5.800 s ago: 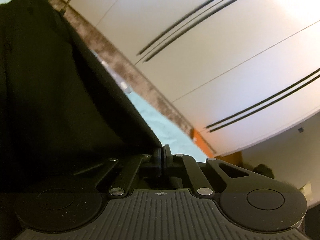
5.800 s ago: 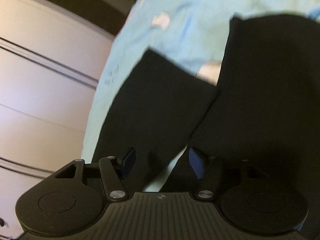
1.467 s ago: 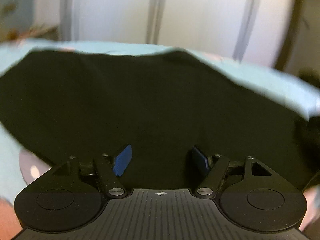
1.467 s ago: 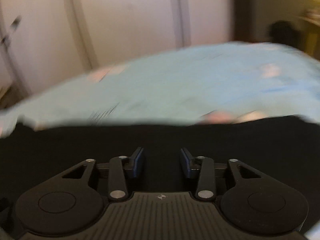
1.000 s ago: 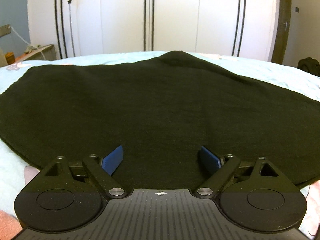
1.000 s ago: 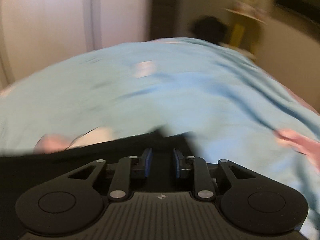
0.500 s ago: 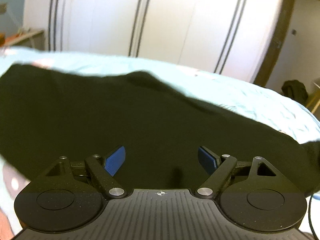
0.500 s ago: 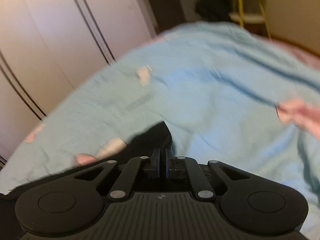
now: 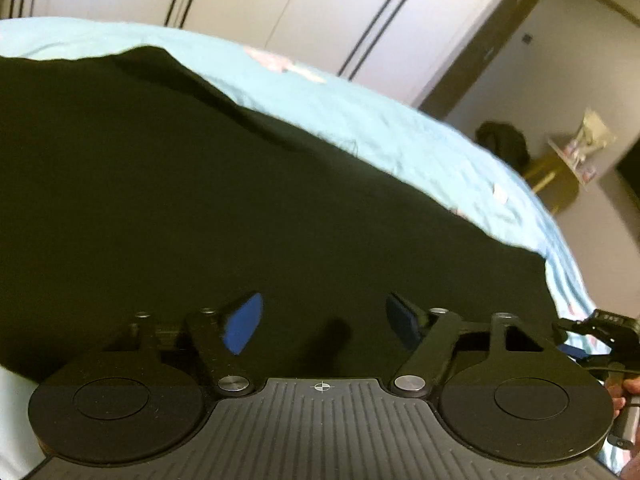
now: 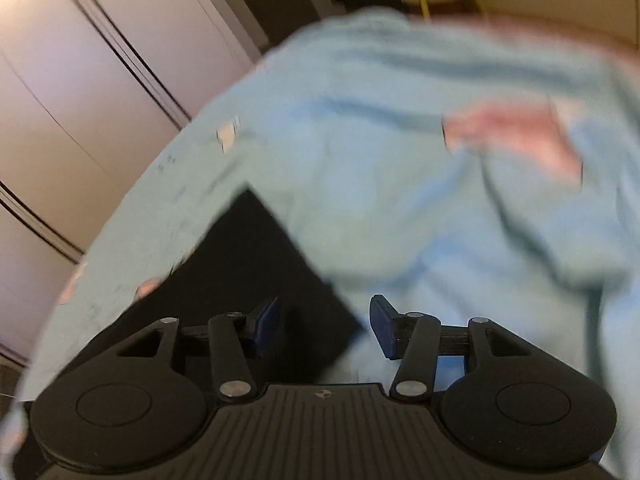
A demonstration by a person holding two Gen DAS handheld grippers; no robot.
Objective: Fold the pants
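Left wrist view: the left tongs (image 9: 322, 322) stand wide, their blue pads (image 9: 240, 330) well apart and closing slowly, with nothing pressed between them. They hang over the black pants (image 9: 200, 184), whose dark cloth lies spread flat beneath them and fills most of the lower and left field. The pants rest on a bed covered by a light blue sheet (image 9: 360, 120), which shows as a band beyond the far edge of the cloth. At the lower right margin part of the right tongs (image 9: 600, 334) enters, beside the right-hand edge of the pants. Behind the bed stand white wardrobe doors (image 9: 300, 8) with dark vertical lines. A dark bundle (image 9: 502, 142) sits near a yellow stand to the right.

Right wrist view: the right tongs (image 10: 324, 326) are parted and opening. A corner of the pants (image 10: 256, 264) lies under the left pad and reaches partly into the gap, but the pads do not press on it. Beyond it the sheet (image 10: 400, 200) is blurred, with a pink patch (image 10: 508, 136) on it.
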